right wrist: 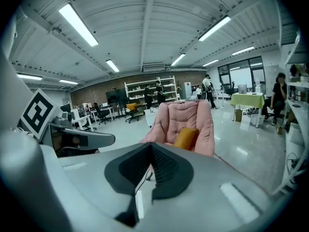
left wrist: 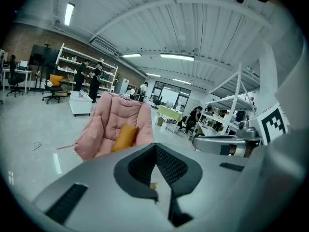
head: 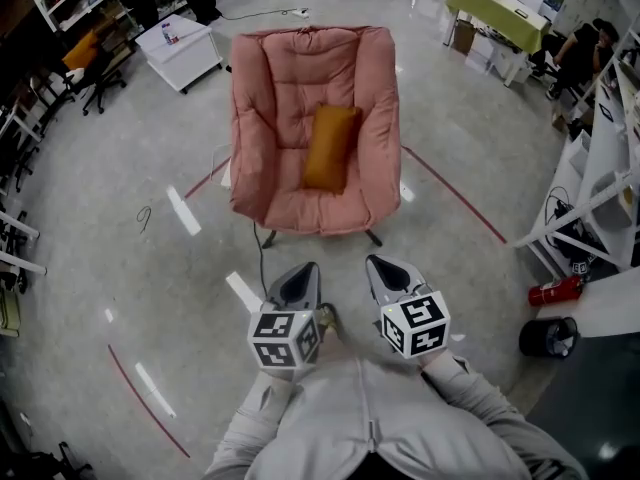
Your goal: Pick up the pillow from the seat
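Note:
An orange-brown pillow [head: 329, 147] lies upright on the seat of a pink padded chair [head: 270, 108] in the middle of the floor. It also shows as the pillow [left wrist: 124, 137] in the left gripper view and the pillow [right wrist: 186, 138] in the right gripper view. My left gripper [head: 300, 280] and right gripper [head: 385, 272] are held side by side close to the person's body, well short of the chair. Both are shut with nothing between their jaws. The left gripper [left wrist: 157, 174] and right gripper [right wrist: 148, 174] each point toward the chair.
A white cart [head: 178, 50] stands behind the chair at the left, a green-covered table [head: 497, 13] at the back right. White shelving [head: 595, 183], a red extinguisher [head: 555, 290] and a black bin [head: 548, 337] sit at the right. Red tape lines and a cable [head: 262, 253] cross the floor.

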